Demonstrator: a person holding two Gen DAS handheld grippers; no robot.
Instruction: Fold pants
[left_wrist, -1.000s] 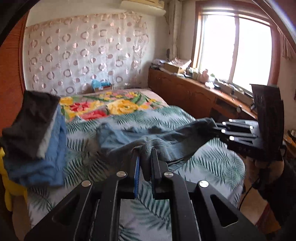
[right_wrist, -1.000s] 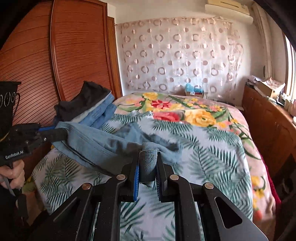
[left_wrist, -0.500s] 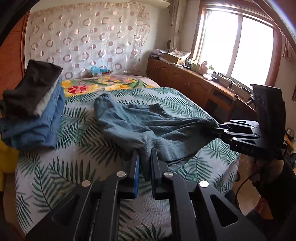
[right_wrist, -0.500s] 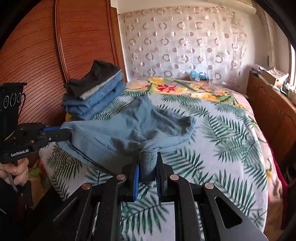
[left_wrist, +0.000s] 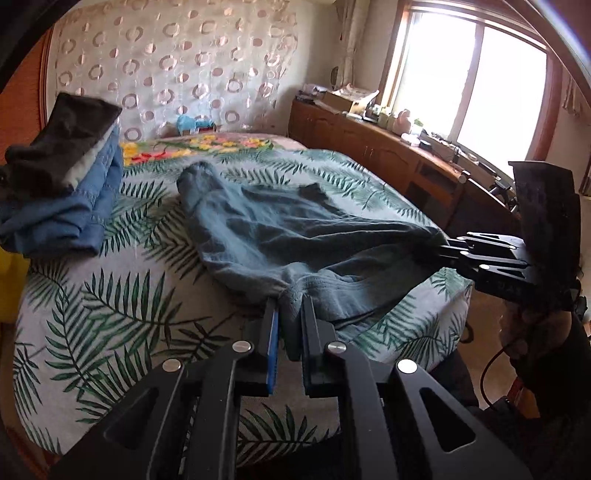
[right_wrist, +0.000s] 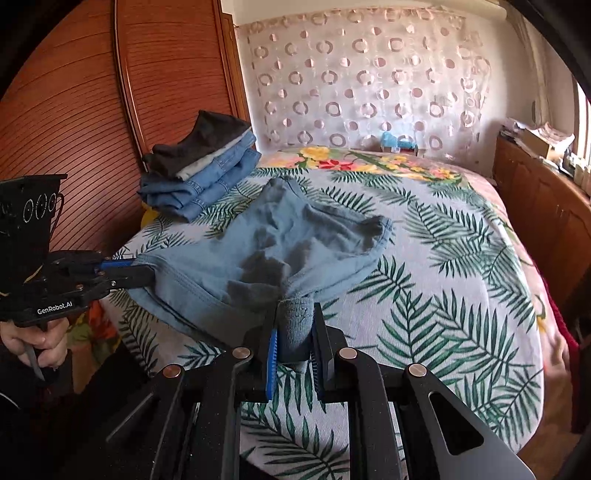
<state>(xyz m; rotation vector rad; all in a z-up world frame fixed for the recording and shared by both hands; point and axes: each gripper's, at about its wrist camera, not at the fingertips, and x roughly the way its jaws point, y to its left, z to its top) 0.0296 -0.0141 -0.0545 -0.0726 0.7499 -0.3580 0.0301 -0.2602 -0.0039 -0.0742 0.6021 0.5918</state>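
Note:
Blue-grey pants (left_wrist: 280, 236) lie spread on the bed, legs pointing toward the far headboard; they also show in the right wrist view (right_wrist: 280, 236). My left gripper (left_wrist: 290, 306) is shut on one corner of the waistband near the bed's foot. My right gripper (right_wrist: 294, 314) is shut on the other waistband corner, bunched between its fingers. Each gripper shows in the other's view: the right one (left_wrist: 443, 247) at the right, the left one (right_wrist: 144, 271) at the left. The waistband hangs stretched between them, slightly above the bed's edge.
A stack of folded clothes (right_wrist: 199, 173), jeans under dark garments, sits on the bed's left side by the wooden wardrobe (right_wrist: 92, 110); it also shows in the left wrist view (left_wrist: 59, 184). A wooden sideboard (left_wrist: 388, 158) with clutter runs under the window. The bedspread (right_wrist: 443, 295) has a palm-leaf print.
Both grippers drew the pants back toward the foot of the bed and lowered them; the legs now lie flat and spread on the bedspread instead of bunched.

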